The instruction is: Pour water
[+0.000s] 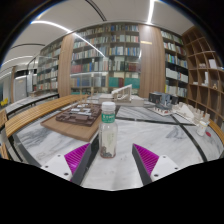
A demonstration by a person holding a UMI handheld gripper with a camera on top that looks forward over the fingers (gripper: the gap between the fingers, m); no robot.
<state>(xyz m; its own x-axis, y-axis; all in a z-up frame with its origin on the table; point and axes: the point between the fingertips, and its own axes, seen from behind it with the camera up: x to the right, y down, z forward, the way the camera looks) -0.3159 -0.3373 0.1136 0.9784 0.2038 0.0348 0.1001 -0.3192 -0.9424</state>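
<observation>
A clear plastic water bottle (pixel 107 130) with a green label band and a white cap stands upright on the white marble table (pixel 170 150). It stands between my fingers, close to the left finger (pixel 83 160), with a wide gap to the right finger (pixel 142 160). My gripper (pixel 112 160) is open; the magenta pads show on both inner faces and neither presses the bottle. No cup or receiving vessel can be made out near the bottle.
A brown wooden board or tray (pixel 75 123) lies on the table behind and left of the bottle. Small objects (pixel 160 103) and a white item (pixel 185 115) sit further back on the right. Bookshelves (pixel 110 60) line the far wall.
</observation>
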